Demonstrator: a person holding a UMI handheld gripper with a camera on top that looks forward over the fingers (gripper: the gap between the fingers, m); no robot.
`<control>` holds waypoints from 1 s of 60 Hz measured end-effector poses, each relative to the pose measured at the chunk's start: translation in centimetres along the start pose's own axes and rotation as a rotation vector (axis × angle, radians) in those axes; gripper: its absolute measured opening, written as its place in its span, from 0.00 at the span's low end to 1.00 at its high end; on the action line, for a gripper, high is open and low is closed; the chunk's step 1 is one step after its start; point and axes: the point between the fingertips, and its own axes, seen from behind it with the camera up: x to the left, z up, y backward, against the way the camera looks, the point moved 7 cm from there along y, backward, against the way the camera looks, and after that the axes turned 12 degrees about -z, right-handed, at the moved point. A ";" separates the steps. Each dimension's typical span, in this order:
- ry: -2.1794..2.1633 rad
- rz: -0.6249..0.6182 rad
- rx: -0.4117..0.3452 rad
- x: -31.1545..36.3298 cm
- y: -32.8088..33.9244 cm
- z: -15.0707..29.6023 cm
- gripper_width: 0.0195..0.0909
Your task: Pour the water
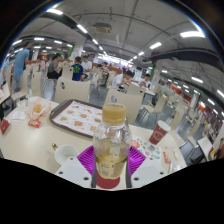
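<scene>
While people sit at far tables behind it, the gripper (112,165) clenches its purple pads (86,158) on a clear bottle (112,140) (amber liquid inside), held upright above a pale table (30,145), a tray (78,117) just beyond.

The claw (111,163) holds a clear bottle (112,140) upright between its purple pads (87,158), above the white desk (30,145); a tray (78,118) lies beyond.
</scene>
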 end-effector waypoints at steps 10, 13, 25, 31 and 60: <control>-0.205 0.022 0.066 0.3 -2.1 -4.2 0.26; -0.242 0.020 0.082 0.5 -2.5 -5.2 0.26; -0.283 -0.001 0.056 0.4 -2.9 -6.9 0.28; -0.279 -0.008 0.062 0.5 -2.9 -6.9 0.43; -0.203 0.037 0.180 -0.1 14.2 -1.5 0.91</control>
